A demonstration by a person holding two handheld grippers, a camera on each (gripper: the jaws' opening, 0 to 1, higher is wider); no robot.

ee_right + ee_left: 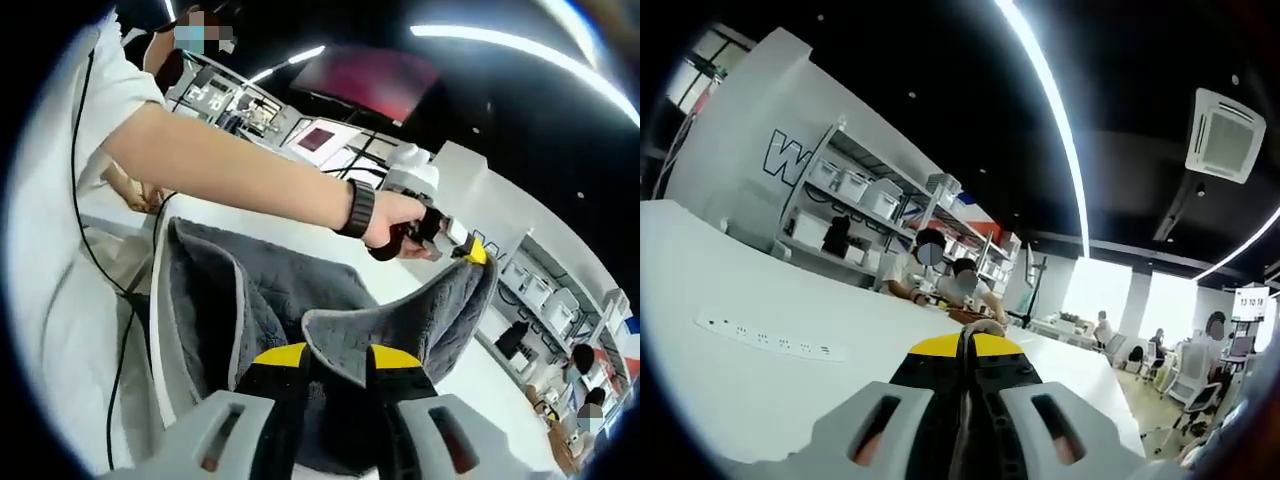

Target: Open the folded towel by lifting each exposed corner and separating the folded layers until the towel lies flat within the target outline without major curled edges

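Fingers of your right gripper [335,362] pinch 1 gray towel [280,300] corner; your left gripper [468,250] pinches another, lifting both to spread layers.

The grey folded terry towel [290,310] lies on the white desk [470,390], one corner raised between the right claw [335,362] in front and the left claw [470,250] behind it. In the left gripper view, the left claw [965,345] sits over the desk [760,390], a white power strip [770,338] lying to its left, and metal shelving with storage boxes [870,200] standing behind.
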